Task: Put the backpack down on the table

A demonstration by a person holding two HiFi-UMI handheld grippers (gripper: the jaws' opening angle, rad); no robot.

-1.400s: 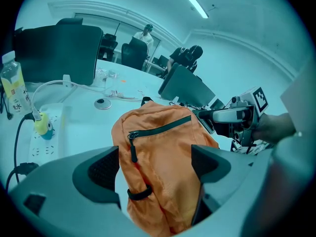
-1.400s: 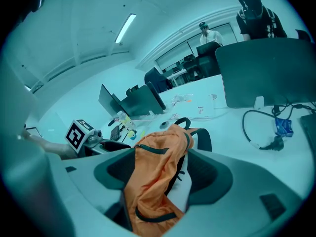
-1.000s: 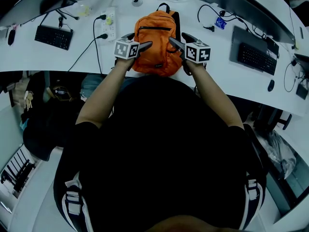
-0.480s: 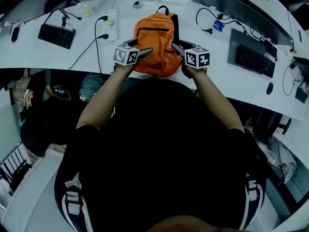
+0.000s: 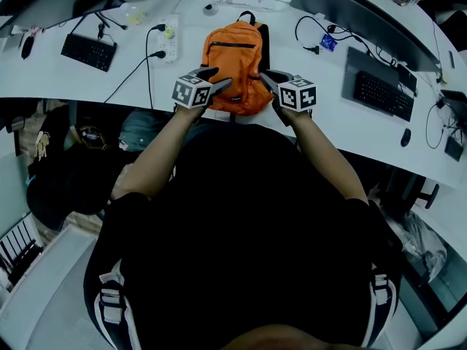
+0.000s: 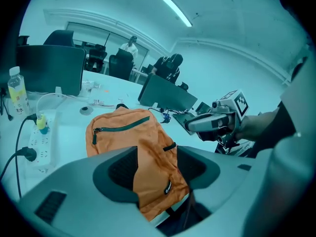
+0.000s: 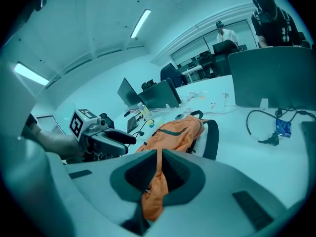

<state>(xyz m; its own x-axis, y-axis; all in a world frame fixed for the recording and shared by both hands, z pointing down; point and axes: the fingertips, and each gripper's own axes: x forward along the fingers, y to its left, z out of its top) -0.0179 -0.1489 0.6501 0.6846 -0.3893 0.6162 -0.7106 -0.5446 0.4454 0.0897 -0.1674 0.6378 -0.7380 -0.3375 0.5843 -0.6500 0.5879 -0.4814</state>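
An orange backpack (image 5: 233,53) lies flat on the white table (image 5: 87,93), straps toward the far side. My left gripper (image 5: 219,80) is at its near left corner. Its jaws are closing, with orange fabric (image 6: 148,157) in the gap, and the pads do not visibly press on it. My right gripper (image 5: 268,83) is at the near right corner, its jaws closing down to a narrow slit with a fold of the backpack (image 7: 157,181) pinched between the pads. Each gripper shows in the other's view: the right gripper (image 6: 200,125) and the left gripper (image 7: 123,138).
Keyboards (image 5: 87,52) (image 5: 379,93) lie left and right of the backpack. A power strip (image 5: 166,39) with plugged cables sits just left of it. Monitors (image 5: 365,13) line the far edge, a mouse (image 5: 406,133) lies at the right, and a bottle (image 6: 16,90) stands far left.
Both grippers have drawn slightly back toward the near table edge at the backpack's near corners, and their jaws have narrowed, the right far more. The backpack lies where it was.
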